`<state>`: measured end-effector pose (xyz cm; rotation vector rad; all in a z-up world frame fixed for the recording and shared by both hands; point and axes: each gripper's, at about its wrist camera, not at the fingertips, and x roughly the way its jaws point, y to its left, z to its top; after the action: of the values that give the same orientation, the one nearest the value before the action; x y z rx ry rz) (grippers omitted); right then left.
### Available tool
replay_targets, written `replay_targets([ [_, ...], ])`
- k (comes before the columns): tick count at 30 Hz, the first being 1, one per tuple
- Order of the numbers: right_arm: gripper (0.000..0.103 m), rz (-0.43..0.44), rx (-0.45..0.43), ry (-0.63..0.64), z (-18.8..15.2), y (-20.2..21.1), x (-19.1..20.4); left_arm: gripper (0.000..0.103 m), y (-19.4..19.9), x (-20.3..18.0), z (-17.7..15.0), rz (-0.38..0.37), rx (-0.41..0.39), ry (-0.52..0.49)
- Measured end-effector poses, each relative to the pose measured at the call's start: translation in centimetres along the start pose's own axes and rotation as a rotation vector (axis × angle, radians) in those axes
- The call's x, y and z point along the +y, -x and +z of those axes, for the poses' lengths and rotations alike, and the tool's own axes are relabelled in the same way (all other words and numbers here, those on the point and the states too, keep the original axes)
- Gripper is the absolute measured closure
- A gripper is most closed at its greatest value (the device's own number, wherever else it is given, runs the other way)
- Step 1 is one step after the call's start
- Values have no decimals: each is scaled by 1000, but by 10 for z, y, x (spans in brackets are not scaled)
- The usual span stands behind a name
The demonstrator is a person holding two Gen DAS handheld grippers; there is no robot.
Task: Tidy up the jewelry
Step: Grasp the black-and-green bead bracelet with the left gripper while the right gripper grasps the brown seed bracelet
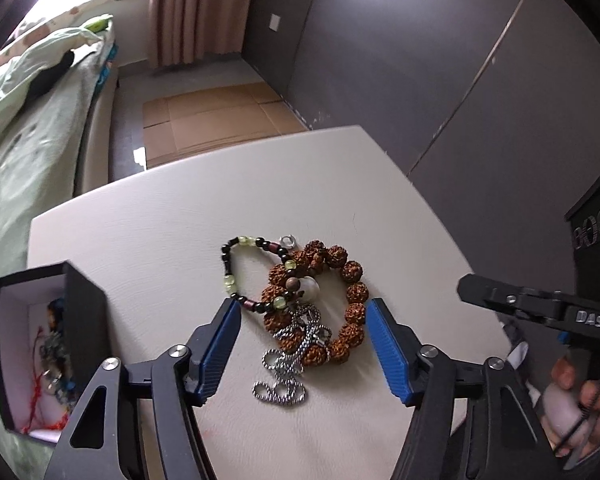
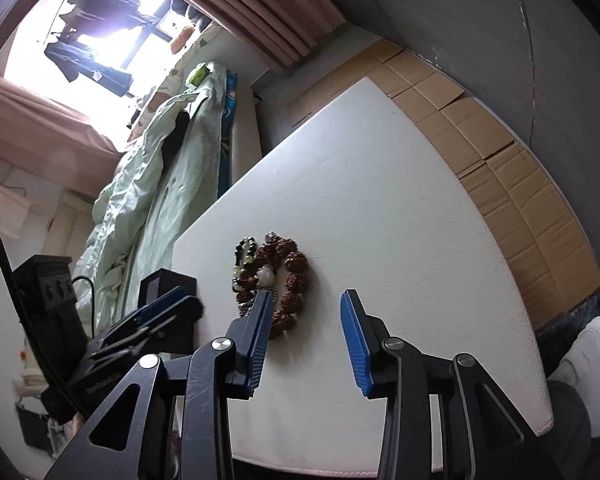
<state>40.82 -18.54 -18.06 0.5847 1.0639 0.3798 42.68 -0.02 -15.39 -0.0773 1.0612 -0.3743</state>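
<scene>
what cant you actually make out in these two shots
- Contents of the open black box, left wrist view: its near wall and the frame edge cut them off; only a tangle with red cord shows.
- Silver chain, right wrist view: mostly behind the right gripper finger.
- Brown bead bracelet: whether the left gripper touches it, unclear.
- Black stand's lettering, left wrist view: cut by the edge.

Green quilt (image 1: 40, 128), pink curtain (image 1: 196, 8), flattened cardboard (image 1: 216, 116)

R tongs (image 2: 304, 340) apart, empty | brown bead bracelet (image 2: 294, 280) just ahead – white table (image 2: 380, 208)
</scene>
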Motion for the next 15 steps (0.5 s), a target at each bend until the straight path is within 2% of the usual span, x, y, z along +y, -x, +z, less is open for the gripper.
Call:
replay_targets([
  [9,65,-3,18,0,3,-8,-6,50,-41,-4,6,60,55,-76],
  [11,65,-3,22,-1,3,-11,-6,65,-45,-4,6,76,57,-95],
  [13,65,-4,25,1,4,-14,-5,69,-45,-3,7,80,53,-102],
  [14,65,-4,28,2,4,-15,-4,78,-43,-1,7,74,47,-100],
  [15,65,-5,30,5,4,-17,-3,93,-40,1,7,76,37,-101],
])
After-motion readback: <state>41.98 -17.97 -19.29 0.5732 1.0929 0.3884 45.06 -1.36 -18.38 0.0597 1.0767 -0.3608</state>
